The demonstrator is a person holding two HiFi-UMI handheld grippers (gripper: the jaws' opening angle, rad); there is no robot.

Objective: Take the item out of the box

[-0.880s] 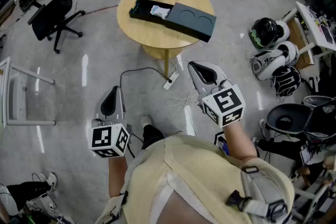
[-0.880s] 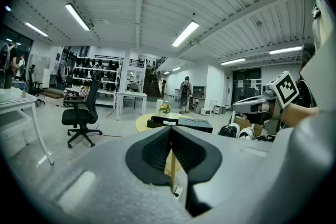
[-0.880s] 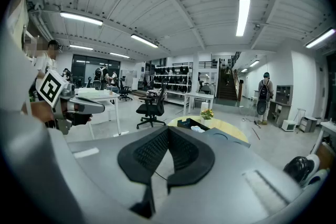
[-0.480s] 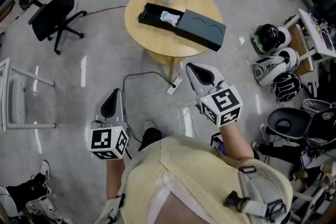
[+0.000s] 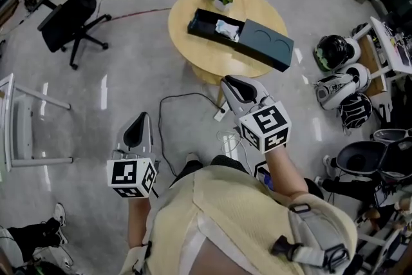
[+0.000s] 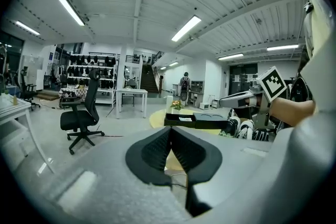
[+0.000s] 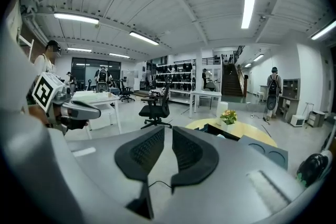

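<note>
Person is closing in on desk (image 5: 206, 58), white item (image 5: 227, 29) sitting in open box (image 5: 201, 24) there; left tool (image 5: 138, 125) is riding shut, right tool (image 5: 235, 88) barely apart, both empty, so reach pending.

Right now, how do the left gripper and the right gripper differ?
The left gripper's jaws are closed together; the right gripper's stand slightly apart. In the head view the right gripper is held farther forward, nearer the round table, while the left gripper sits farther back. Both are empty, and neither has reached the box.
</note>
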